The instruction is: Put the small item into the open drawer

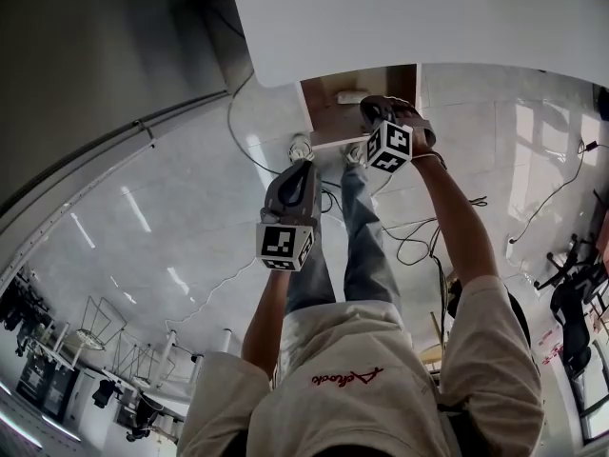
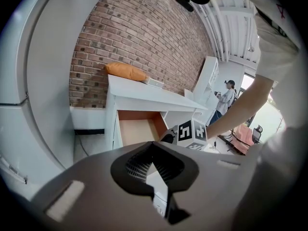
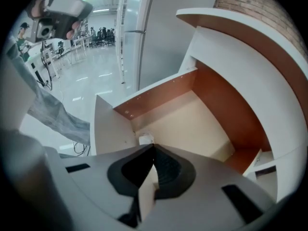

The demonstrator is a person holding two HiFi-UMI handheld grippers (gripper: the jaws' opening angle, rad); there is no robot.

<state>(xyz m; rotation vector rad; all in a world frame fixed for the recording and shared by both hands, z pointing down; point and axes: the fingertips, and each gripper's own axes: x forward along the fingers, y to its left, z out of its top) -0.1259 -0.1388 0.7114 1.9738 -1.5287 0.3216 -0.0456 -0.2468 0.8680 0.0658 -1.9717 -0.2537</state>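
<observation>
Tongs closed and empty on both the left gripper (image 2: 153, 148) and the right gripper (image 3: 154, 148) — the small item (image 3: 146, 139) lies in the open drawer (image 3: 202, 124), near corner, just at 11 o'clock of the right tongs' tips.

Open drawer (image 3: 192, 119) interior was matt wood-toned board; desk top (image 2: 144, 91) smooth white; brick wall (image 2: 144, 37) rough; floor (image 1: 143, 227) glossy.

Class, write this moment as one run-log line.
small item: lying in open drawer | right gripper: shut, empty, above drawer | left gripper: shut, empty, away from drawer
</observation>
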